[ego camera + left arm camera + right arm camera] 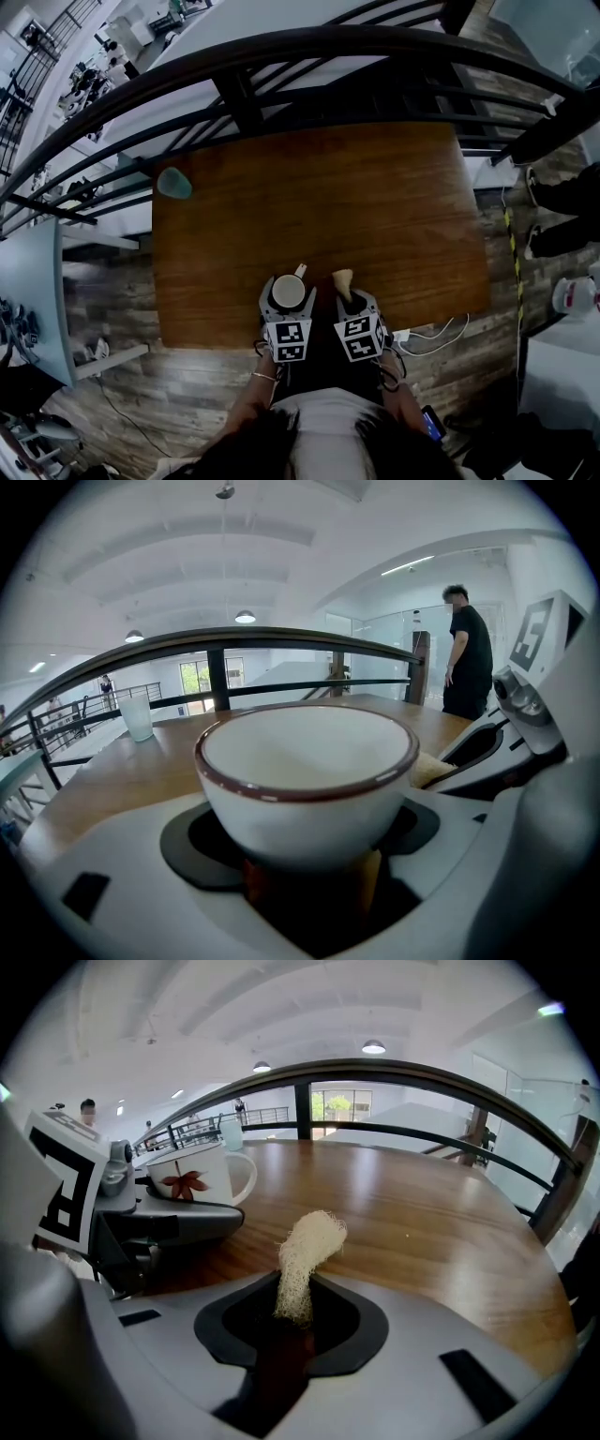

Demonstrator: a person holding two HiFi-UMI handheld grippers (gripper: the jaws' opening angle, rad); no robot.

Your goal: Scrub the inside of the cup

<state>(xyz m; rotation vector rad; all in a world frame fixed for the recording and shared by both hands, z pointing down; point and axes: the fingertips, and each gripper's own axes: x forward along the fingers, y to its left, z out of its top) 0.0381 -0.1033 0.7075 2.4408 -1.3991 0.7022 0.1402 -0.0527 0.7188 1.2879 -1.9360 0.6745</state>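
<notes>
Wooden tabletop (394,206) beside a dark balcony railing (281,56), seen from above: near its front edge sits the white cup (289,292), brown-rimmed and printed with a red leaf, handle pointing away from me. My left gripper (305,850) is clamped on it, the jaws standing wide on either side of its body, mouth up. From the pictures I cannot tell whether its base rests on the wood or hangs just above it.

Just to the cup's right, my right gripper (295,1321) is pinched together on the lower end of a pale loofah scrubber (305,1260), which stands up out of the jaws and curls over at the top. The scrubber is near the cup but apart from it, outside the rim.

As I judge it, the task is at its start: both things are in hand, but no scrubbing shows. The cup's inside looks bare and white. What remains is to bring the loofah over the rim, press it down inside and work it round the wall and bottom.

Farther off, a pale translucent tumbler (173,183) stands at the table's far left corner, a person (466,658) in dark clothes stands beyond the far edge, and white cables (427,333) lie on the plank floor by my right side.
</notes>
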